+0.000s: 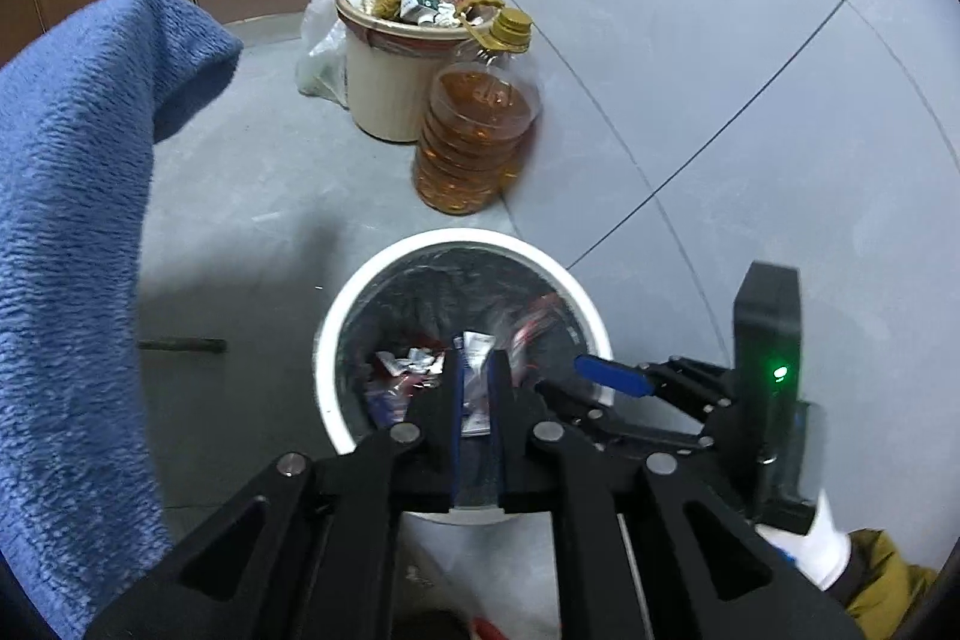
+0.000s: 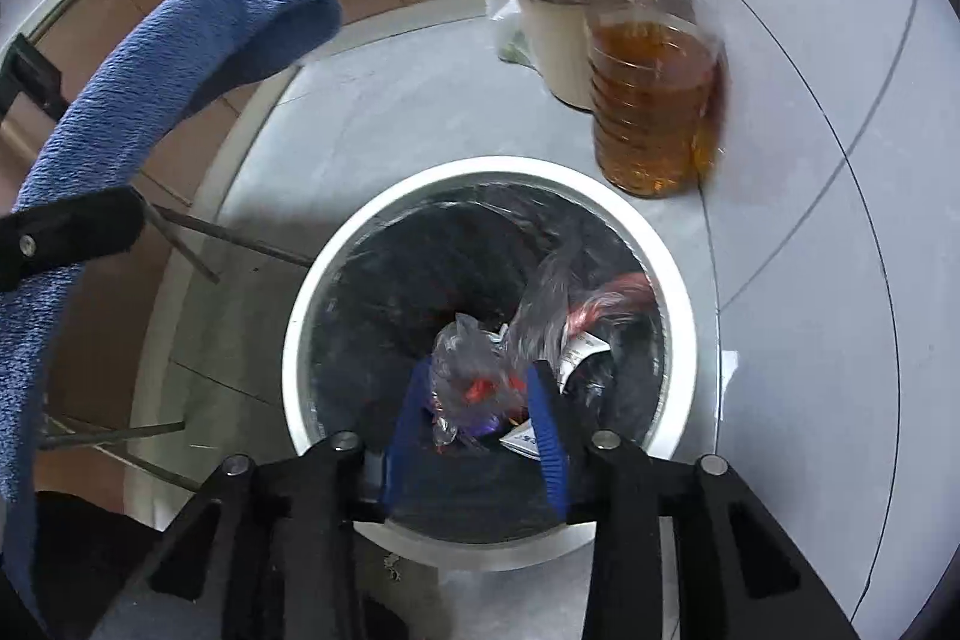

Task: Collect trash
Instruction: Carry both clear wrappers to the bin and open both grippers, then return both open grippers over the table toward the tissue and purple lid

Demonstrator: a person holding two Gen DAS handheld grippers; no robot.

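With both grippers poised over the white bin point(image 2: 672, 244), the right gripper point(image 2: 480, 400) stands apart around a crumpled clear wrapper point(image 2: 474, 370) while the left gripper point(image 1: 474, 388), nearly together, pinches a small packet point(image 1: 477, 349), so each should open fully above the middle.

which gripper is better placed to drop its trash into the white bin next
Right. The right gripper hangs open over the white bin, with a clear plastic wrapper loose between its pads. The left gripper is over the bin too, but pinches a small packet.
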